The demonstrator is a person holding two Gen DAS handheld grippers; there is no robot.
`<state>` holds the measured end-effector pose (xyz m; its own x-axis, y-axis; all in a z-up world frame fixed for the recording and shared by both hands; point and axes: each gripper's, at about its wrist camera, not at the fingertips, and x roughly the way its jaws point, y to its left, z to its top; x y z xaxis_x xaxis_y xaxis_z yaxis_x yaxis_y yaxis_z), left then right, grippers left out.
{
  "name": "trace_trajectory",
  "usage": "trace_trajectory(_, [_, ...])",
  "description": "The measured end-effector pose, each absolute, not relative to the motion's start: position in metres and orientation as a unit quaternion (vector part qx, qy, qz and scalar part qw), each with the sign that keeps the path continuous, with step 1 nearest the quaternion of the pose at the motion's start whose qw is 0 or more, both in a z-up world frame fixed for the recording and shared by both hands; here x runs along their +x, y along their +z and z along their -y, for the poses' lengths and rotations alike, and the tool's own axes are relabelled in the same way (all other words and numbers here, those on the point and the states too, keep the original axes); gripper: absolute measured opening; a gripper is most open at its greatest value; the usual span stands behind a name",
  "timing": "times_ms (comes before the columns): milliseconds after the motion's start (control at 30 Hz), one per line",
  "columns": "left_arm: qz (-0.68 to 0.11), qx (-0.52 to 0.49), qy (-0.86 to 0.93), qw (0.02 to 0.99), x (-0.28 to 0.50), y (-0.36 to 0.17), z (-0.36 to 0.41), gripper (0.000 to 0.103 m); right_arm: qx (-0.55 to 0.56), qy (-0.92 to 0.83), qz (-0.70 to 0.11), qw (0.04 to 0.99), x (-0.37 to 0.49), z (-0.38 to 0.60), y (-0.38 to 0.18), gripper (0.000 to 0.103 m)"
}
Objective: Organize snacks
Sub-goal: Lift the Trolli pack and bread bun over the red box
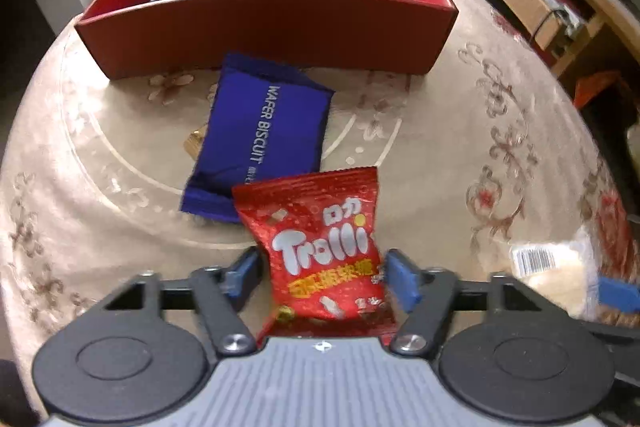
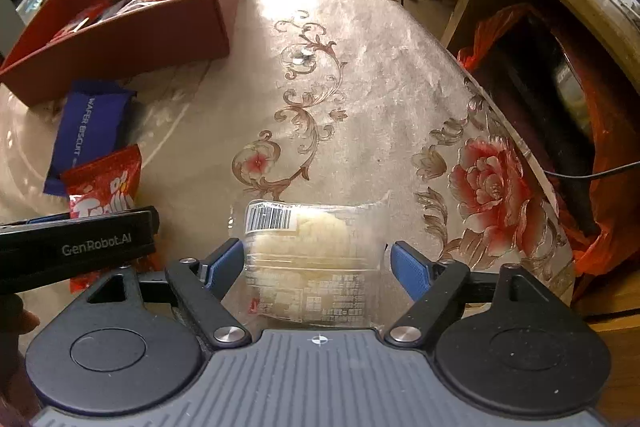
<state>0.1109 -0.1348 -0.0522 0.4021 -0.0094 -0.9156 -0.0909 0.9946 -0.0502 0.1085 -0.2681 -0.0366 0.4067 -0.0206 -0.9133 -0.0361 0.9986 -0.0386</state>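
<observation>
Red foil wraps the gummy bag (image 1: 326,247), which lies on the table (image 1: 440,155) between the spread fingers of the left claw (image 1: 320,273). That claw is released: both blue pads stand just off the bag's sides, and I see no squeeze on the foil. The bag looks light, soft and crinkly, probably slippery, so a pinch across its puffed middle should hold better than one on the thin sealed edge. Its long axis runs away from the claw toward the red box (image 1: 264,31), its far corner overlapping the blue wafer packet (image 1: 260,135).

The right claw (image 2: 318,267) is likewise spread around a clear-wrapped pastry (image 2: 308,259), with a gap on each side. That item looks soft and crushable, with slick film, so a gentle grip across its middle seems wise. Its barcode end points away from the claw, and it sits slightly wider than deep.
</observation>
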Motion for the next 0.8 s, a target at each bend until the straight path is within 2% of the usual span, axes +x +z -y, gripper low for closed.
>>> trace_trajectory(200, [-0.542, 0.004, 0.006, 0.84, 0.089, -0.048, 0.125, 0.053, -0.045, 0.006, -0.538, 0.842, 0.112, 0.258, -0.039, 0.08])
trace_trajectory(333, [-0.547, -0.001, -0.001, 0.837, 0.082, -0.047, 0.114, 0.053, -0.08, 0.008, -0.529, 0.845, 0.111, 0.245, -0.041, 0.078])
trace_trajectory(567, [-0.541, 0.012, -0.017, 0.841, 0.076, -0.052, 0.107, 0.056, -0.105, 0.009, -0.538, 0.836, 0.106, 0.23, -0.047, 0.085])
trace_trajectory(633, [-0.539, 0.016, -0.021, 0.842, 0.076, -0.053, 0.108, 0.056, -0.1, 0.009, -0.548, 0.831, 0.106, 0.229, -0.051, 0.083])
trace_trajectory(700, [-0.539, 0.017, -0.025, 0.841, 0.075, -0.051, 0.107, 0.055, -0.103, 0.014, -0.543, 0.833, 0.104, 0.224, -0.05, 0.074])
trace_trajectory(800, [-0.542, 0.008, -0.034, 0.84, 0.073, -0.049, 0.102, 0.052, -0.117, 0.009, -0.535, 0.836, 0.098, 0.216, -0.049, 0.07])
